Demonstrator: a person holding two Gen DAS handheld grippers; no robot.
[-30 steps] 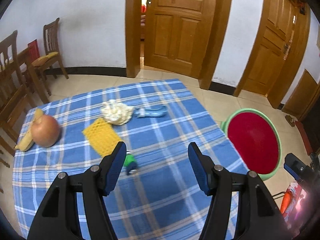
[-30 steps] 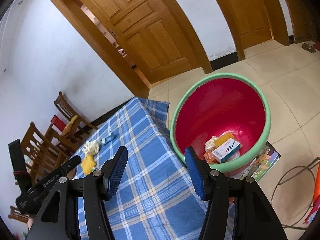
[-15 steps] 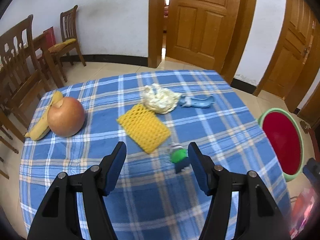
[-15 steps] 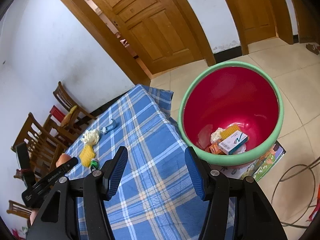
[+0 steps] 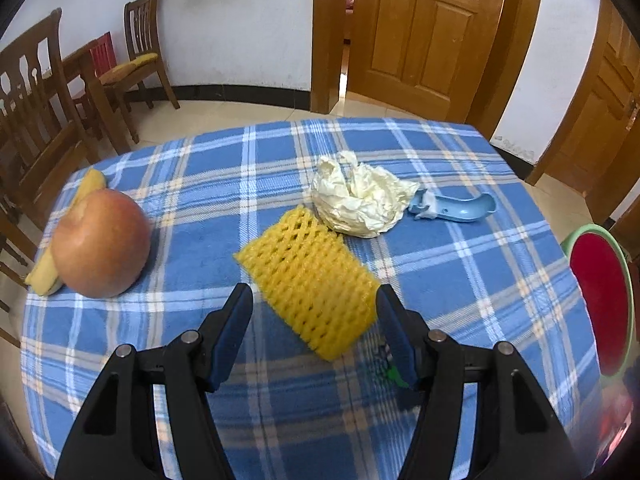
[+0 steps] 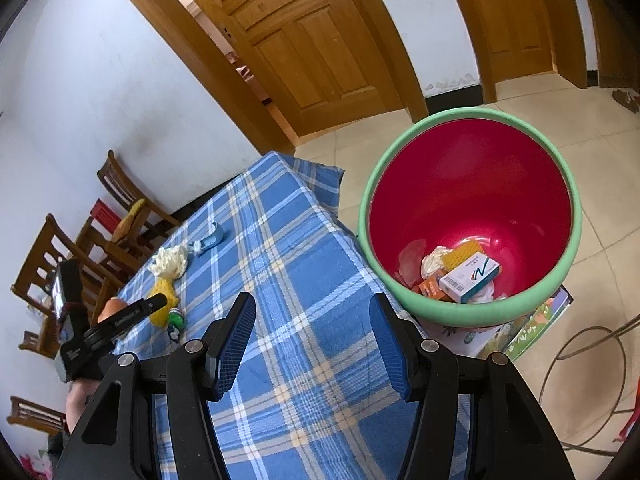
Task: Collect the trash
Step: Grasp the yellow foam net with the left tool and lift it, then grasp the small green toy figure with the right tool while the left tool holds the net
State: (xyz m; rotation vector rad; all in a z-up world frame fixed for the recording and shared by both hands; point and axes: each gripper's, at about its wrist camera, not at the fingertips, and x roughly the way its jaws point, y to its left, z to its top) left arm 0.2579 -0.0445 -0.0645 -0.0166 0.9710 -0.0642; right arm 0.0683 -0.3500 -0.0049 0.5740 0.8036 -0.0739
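On the blue plaid tablecloth (image 5: pixel 460 280) lie a yellow foam net (image 5: pixel 310 280), a crumpled cream paper wad (image 5: pixel 360 204) and a small green item (image 5: pixel 394 374) half hidden behind my left gripper's right finger. My left gripper (image 5: pixel 314 300) hangs open just over the net's near end, its pads not touching it. My right gripper (image 6: pixel 312 308) is open and empty above the table's corner, beside the red bin with a green rim (image 6: pixel 576 216). In the right wrist view the net (image 6: pixel 162 300) and the wad (image 6: pixel 170 262) lie far left.
An apple (image 5: pixel 100 240) and a banana (image 5: pixel 44 280) rest at the table's left edge, and a blue plastic piece (image 5: pixel 456 208) lies beyond the wad. The bin holds a box (image 6: pixel 470 276) and scraps. Wooden chairs (image 5: pixel 36 128) stand left; a cable (image 6: pixel 592 344) loops on the floor.
My left gripper has swung left and come down toward the yellow net, which now lies between its fingertips; the green item slid behind the right finger. The right gripper drifted slightly. Both stay equally open.
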